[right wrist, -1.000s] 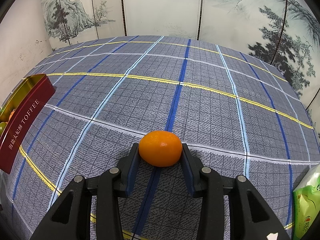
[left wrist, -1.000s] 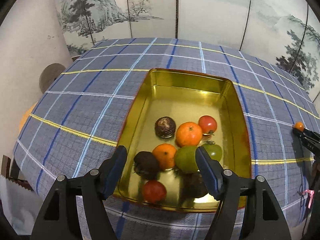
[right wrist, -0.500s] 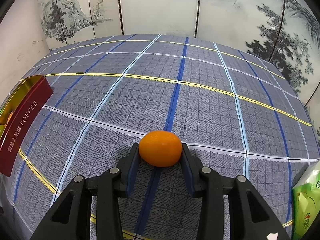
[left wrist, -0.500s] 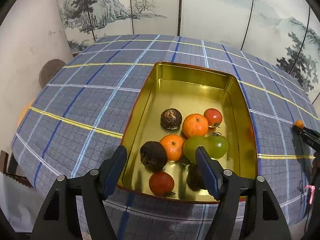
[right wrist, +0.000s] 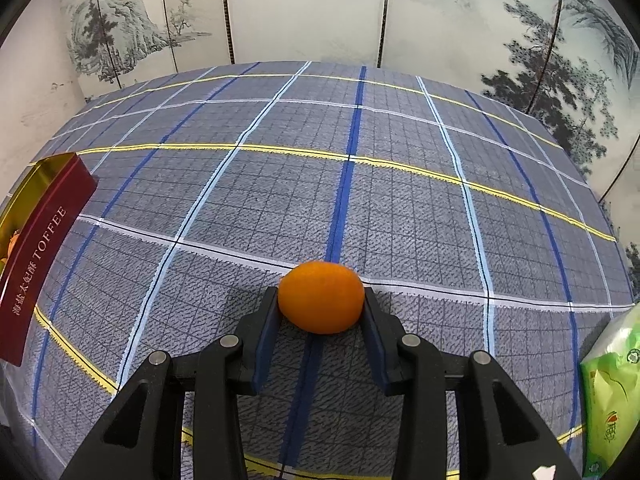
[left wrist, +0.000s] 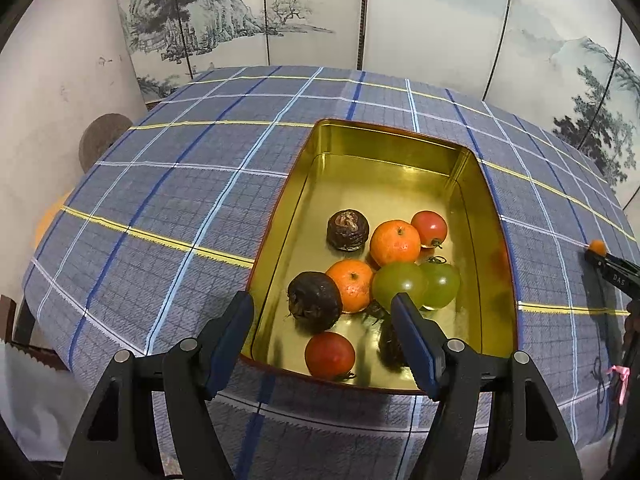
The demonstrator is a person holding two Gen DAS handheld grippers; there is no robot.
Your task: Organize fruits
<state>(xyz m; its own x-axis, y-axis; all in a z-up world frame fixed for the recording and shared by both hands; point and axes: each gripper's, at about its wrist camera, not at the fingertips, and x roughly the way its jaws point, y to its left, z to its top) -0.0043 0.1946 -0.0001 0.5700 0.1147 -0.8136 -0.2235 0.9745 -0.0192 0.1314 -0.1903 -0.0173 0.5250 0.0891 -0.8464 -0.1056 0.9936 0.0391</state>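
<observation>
A painted folding screen [right wrist: 304,4] stands behind the table, which is covered by a blue plaid tablecloth [right wrist: 400,208] with yellow and white lines. From my left wrist view, the gold tin [left wrist: 312,184] sits open on the cloth just ahead, and I count 2 mandarins [left wrist: 394,242], 2 red tomatoes [left wrist: 429,227], 2 green tomatoes [left wrist: 398,285] and 2 dark wrinkled fruits [left wrist: 347,229] clustered in its near half, with another dark one partly hidden behind my right finger. My left gripper [left wrist: 324,332] hangs over the tin's near rim with its fingers spread wide and nothing between them. At 3 o'clock in that view I see my right gripper's tip with a speck of orange. From the right wrist view, my right gripper [right wrist: 321,312] is pinching a small orange fruit [right wrist: 321,297] between both pads, above a blue stripe of the cloth. The tin's red side, lettered TOFFEE, shows at 9 o'clock, well apart from the fruit. A green packet [right wrist: 612,392] lies at 4 o'clock by the edge.
</observation>
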